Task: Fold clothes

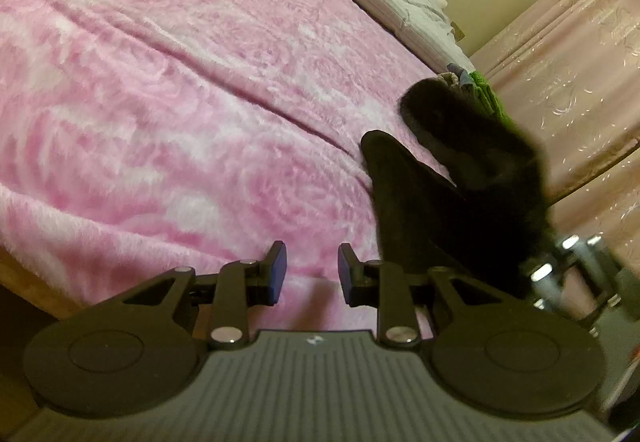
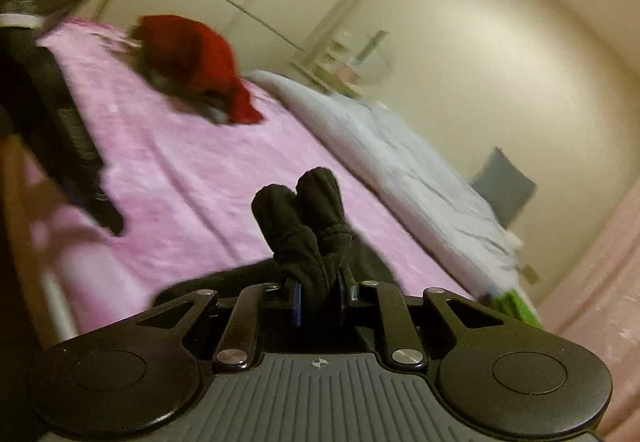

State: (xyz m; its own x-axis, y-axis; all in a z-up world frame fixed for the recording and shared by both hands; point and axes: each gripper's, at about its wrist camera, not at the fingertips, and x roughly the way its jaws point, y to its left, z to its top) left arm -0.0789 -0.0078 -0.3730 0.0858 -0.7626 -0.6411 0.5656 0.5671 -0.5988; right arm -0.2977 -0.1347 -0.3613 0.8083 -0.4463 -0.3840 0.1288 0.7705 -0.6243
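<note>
A pair of black fleecy socks, soft and thick, sits bunched between the blue pads of my right tool, which is pinching them at their gathered cuffs so the two rounded toe ends stick up and forward from the jaws. In the left wrist view the same socks hang as a blurred dark shape at the right edge of the frame, low over the bed. My left tool is empty, its two blue pads standing a little apart with only bedding showing through the gap. Beneath both tools lies a fluffy pink plush blanket covering the bed. Further off on that blanket, near its far corner, is a heap of unfolded clothes topped by a red garment. Along the far side of the bed runs a pale grey quilted cover with a grey cushion against the cream wall, and a small stack of green folded cloth rests at the bed's edge beside a pink curtain. I judge the step in hand to be carrying the paired socks to a place on the bed. The next move, as I read it, calls for lowering them onto the blanket or beside the green stack, then spreading the right tool to release.
</note>
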